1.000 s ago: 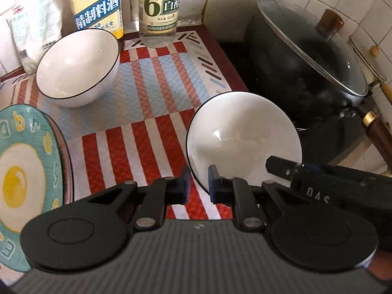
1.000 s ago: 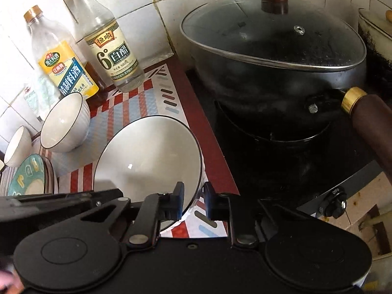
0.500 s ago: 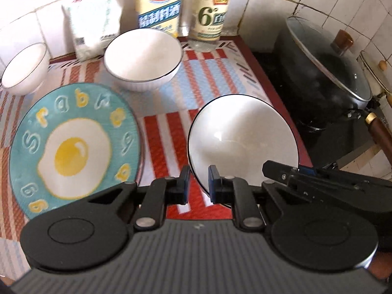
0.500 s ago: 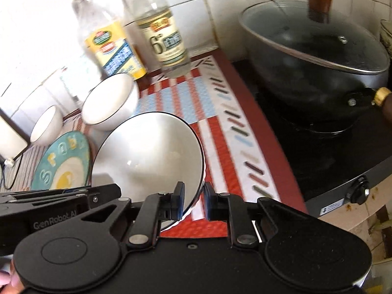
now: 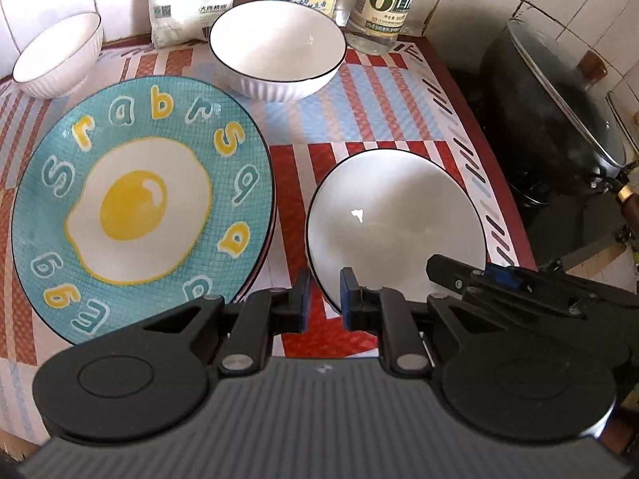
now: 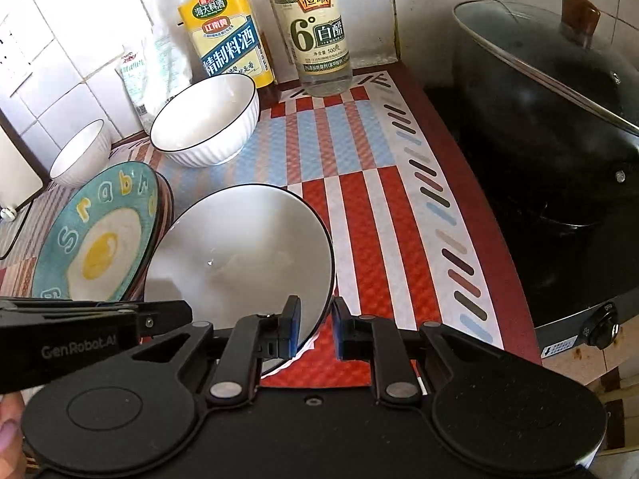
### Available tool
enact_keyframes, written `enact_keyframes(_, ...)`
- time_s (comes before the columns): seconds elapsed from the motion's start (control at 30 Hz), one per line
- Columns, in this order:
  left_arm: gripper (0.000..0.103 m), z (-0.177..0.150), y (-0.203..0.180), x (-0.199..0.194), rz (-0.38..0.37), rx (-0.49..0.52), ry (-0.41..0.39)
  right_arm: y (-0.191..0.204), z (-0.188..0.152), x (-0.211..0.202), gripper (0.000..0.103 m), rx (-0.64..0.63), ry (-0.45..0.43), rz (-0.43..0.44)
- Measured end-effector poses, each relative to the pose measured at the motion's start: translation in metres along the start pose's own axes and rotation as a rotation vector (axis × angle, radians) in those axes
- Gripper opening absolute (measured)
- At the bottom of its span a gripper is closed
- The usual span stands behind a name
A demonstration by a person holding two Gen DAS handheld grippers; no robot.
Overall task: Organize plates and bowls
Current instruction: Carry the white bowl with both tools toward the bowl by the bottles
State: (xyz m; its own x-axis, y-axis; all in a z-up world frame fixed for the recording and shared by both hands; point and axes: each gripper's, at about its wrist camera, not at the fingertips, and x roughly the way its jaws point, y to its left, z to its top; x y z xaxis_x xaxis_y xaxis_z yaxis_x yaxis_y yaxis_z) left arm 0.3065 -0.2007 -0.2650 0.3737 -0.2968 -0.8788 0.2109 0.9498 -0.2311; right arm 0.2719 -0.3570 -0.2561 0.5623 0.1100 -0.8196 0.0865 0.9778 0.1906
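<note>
Your left gripper (image 5: 322, 297) and right gripper (image 6: 315, 329) each pinch the black-rimmed white ceramic bowl's (image 5: 395, 231) rim (opposite sides), beside the egg-print teal plate (image 5: 139, 207).

Bright daylight washes out the wall tiles (image 6: 80, 40) at the bench's back edge; fisheye bends edges; the pot (image 6: 559, 159) stays dark.

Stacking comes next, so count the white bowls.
3: one white black-rimmed bowl held by both grippers, one ribbed bowl before the bottles, one ribbed bowl far left. None seem hidden.
</note>
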Motion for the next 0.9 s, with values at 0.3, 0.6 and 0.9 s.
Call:
enact_keyframes(0.3, 0.042, 0.007, 0.014, -0.044, -0.018, -0.008, -0.025, 0.009, 0.014, -0.035, 0.057, -0.127, -0.098, -0.007)
enact_keyframes(0.6, 0.050, 0.024, 0.017, -0.104, 0.051, 0.116, -0.080, 0.007, 0.035, -0.100, 0.061, -0.126, -0.188, 0.184)
enact_keyframes(0.9, 0.054, 0.042, 0.028, -0.132, 0.061, 0.245, -0.113, 0.046, 0.050, -0.127, 0.061, -0.197, -0.197, 0.262)
